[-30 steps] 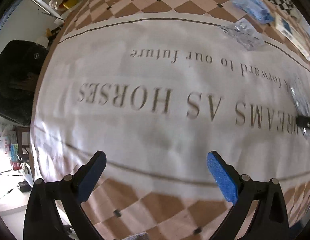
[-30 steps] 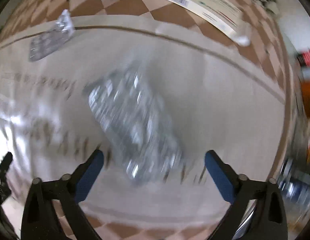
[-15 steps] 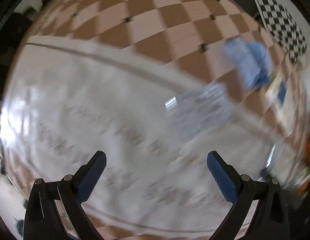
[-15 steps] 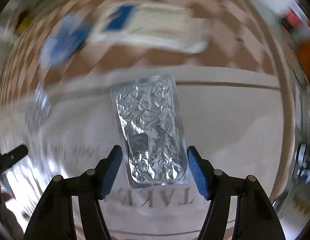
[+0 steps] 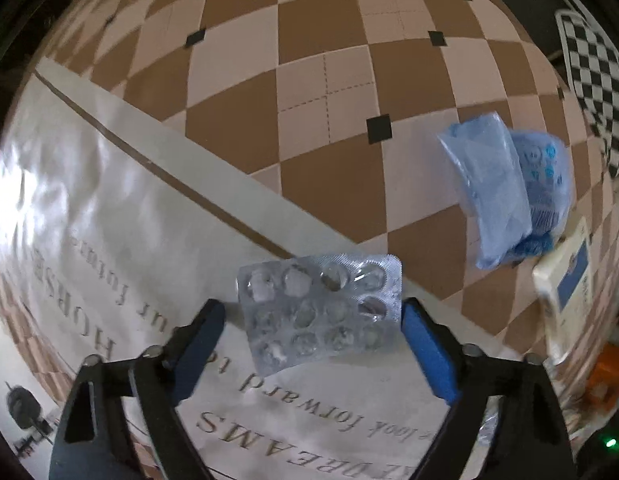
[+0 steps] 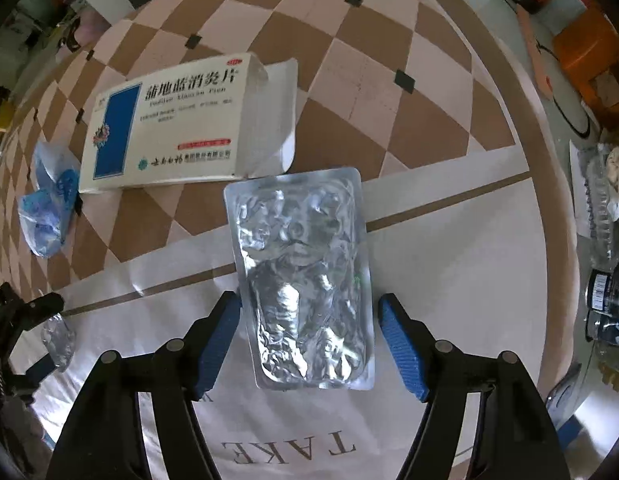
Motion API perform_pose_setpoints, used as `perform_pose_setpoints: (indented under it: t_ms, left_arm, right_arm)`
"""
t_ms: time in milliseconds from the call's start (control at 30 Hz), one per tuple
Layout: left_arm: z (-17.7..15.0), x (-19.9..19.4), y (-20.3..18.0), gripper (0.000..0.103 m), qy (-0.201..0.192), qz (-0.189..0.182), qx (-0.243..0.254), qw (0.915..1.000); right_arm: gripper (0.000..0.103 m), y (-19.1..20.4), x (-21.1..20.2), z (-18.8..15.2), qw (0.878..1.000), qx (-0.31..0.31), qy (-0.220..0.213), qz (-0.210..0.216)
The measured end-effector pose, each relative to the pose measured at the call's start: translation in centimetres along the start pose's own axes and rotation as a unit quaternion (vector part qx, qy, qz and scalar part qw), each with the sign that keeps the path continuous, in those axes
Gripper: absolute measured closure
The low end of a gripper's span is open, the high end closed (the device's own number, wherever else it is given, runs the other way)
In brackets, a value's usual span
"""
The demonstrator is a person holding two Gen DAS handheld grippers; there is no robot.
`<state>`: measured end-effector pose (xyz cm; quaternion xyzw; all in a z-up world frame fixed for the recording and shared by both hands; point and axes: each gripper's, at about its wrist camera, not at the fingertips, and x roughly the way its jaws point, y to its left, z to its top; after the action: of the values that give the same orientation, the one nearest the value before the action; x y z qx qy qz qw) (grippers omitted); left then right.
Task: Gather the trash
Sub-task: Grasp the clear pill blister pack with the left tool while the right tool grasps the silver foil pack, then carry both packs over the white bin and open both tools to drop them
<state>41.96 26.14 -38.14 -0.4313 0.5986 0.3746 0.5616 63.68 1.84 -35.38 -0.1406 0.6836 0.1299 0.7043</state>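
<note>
Your right gripper (image 6: 309,336) straddles the foil blister sheet (image 6: 301,276), pads (image 6: 401,352) near its edges, contact unclear. Your left gripper (image 5: 313,344) brackets the pill blister pack (image 5: 321,312), grip equally unclear. The medicine box (image 6: 169,128) lies with its flap open, contents hidden.

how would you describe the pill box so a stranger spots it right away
Start at the checkered tablecloth, just past the white printed mat. The pill box lies flat there, beyond the foil blister. It alone is a white carton with a blue panel and Chinese lettering.

medicine box (image 6: 177,124) ahead, blue bag (image 6: 49,200) left
</note>
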Motion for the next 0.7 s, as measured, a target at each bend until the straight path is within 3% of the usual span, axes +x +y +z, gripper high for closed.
perform_pose_setpoints:
  t_ms: [167, 333, 500, 700]
  left_arm:
    - [-3.2, -1.3, 0.6, 0.039, -0.038, 0.012, 0.065, 0.9971]
    - [-5.5, -2.7, 0.3, 0.040, -0.062, 0.022, 0.129, 0.9894]
    - [-8.9, -5.8, 0.4, 0.040, -0.109, 0.030, 0.197, 0.9739]
    - [-13.5, -9.9, 2.1, 0.040, -0.164, 0.038, 0.240, 0.9561]
  right_arm:
    - [0.037, 1.0, -0.6, -2.3, 1.000, -0.011, -0.010, 0.003]
    - [0.038, 0.9, -2.2, -4.2, 0.999, -0.019, -0.019, 0.025]
    - [0.038, 1.5, -4.7, -6.6, 0.998, -0.041, -0.044, 0.035]
    - [0.038, 2.3, -6.7, -12.9, 0.995, -0.054, -0.082, 0.021]
